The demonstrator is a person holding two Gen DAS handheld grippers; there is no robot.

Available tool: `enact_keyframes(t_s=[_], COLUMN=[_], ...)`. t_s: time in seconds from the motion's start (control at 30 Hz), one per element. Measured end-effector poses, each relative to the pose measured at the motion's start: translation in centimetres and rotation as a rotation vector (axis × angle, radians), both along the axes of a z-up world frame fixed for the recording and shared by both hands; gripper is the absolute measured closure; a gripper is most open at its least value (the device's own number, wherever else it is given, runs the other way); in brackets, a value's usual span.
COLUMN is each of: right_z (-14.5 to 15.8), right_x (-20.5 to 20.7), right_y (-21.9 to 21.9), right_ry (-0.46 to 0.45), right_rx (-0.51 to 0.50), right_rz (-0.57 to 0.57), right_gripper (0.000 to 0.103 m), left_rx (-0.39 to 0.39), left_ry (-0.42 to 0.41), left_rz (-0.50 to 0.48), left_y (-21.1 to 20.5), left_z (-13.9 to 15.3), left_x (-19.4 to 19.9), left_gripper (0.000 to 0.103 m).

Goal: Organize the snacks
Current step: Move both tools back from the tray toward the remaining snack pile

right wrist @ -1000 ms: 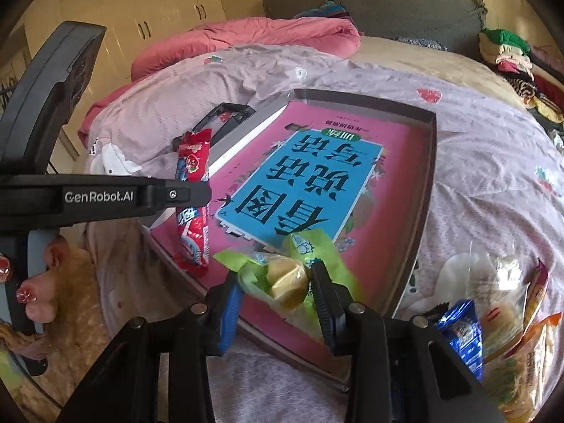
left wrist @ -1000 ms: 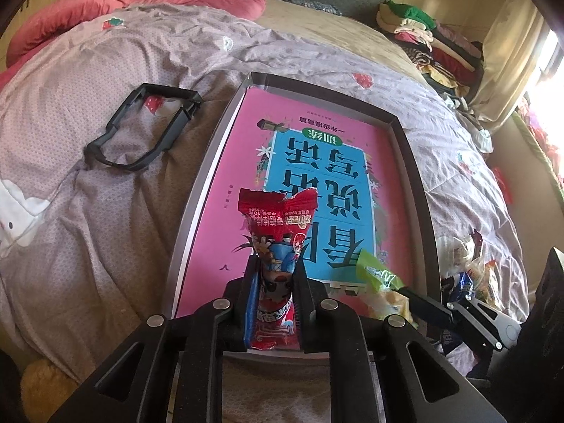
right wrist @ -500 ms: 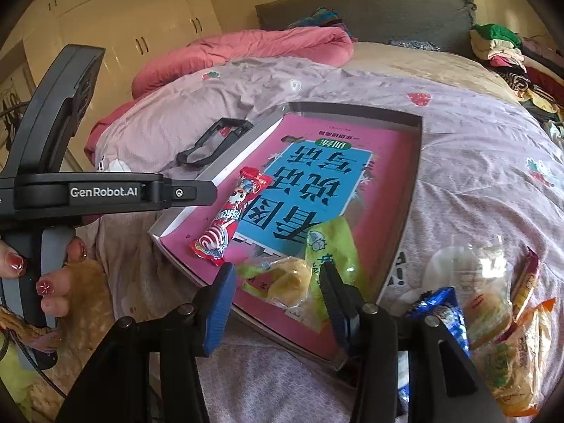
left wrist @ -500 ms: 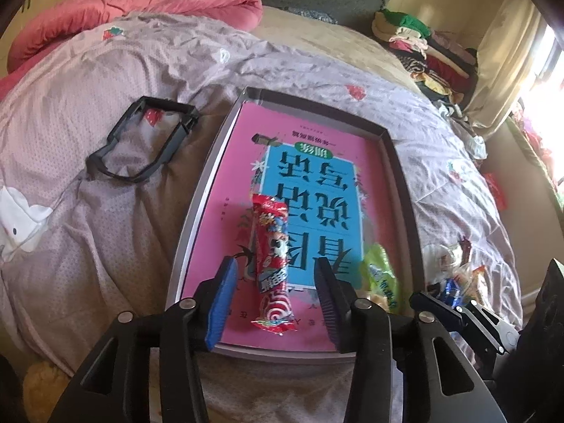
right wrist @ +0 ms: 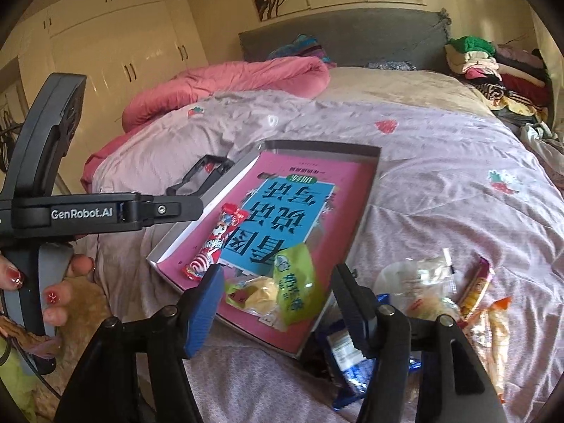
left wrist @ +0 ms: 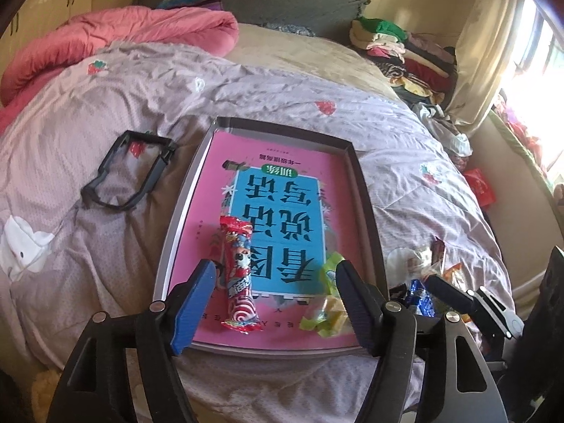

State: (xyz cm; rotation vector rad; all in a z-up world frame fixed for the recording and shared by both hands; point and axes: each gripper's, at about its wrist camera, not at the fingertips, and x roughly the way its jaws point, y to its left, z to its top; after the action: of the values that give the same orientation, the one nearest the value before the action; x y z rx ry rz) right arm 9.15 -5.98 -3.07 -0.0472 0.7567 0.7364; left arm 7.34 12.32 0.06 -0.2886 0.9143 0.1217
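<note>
Snacks lie loose in the tray (left wrist: 366,211): red packet (left wrist: 238,275), green packet (right wrist: 292,289). Both grippers (left wrist: 275,299) (right wrist: 278,303) are opening, empty; the green packet near the edge could slide off.

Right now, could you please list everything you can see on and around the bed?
Tray: one, grey, mid-bed on the quilt.
Book: one, pink and blue, flat in the tray.
Red snack: one, red stick pack, on the book, near edge.
Green snack: one, green and yellow, on the book beside the red one.
Snack pile: several, mixed colours, on the quilt right of the tray.
Black frame: one, on the quilt left of the tray.
Quilt: one, lilac, covering the bed.
Pink duvet: one, rolled by the headboard.
Clothes: one stack, mixed, far right.
Left claw: black and blue, opening, nothing gripped.
Right claw: the same, opening, nothing gripped.
Hand: one, holding the left claw's handle.
</note>
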Motion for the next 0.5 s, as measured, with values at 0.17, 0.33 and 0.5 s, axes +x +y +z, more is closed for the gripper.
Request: enact_keyframes(t_s=[0.17,0.33,0.5], right_z=[1.0,1.8,2.2], right_x=[0.0,0.0,0.0], right_y=[-1.5,-3.2,-5.1], right_ry=[-0.022,-0.037,-0.039], right_rx=[0.013,0.026,0.043], right_rz=[-0.04,-0.085,-0.131], right_gripper=[0.038,0.035,0.034], left_rx=[0.014,0.024,0.029], left_ry=[-0.005,-0.008,-0.017], left_rz=[-0.006,-0.022,-0.044], left_y=[-0.7,-1.5,-2.5], left_z=[0.6,1.0,1.7], left_x=[-0.2,-0.2,-0.2], left_gripper=[0.029,0.028,0.028])
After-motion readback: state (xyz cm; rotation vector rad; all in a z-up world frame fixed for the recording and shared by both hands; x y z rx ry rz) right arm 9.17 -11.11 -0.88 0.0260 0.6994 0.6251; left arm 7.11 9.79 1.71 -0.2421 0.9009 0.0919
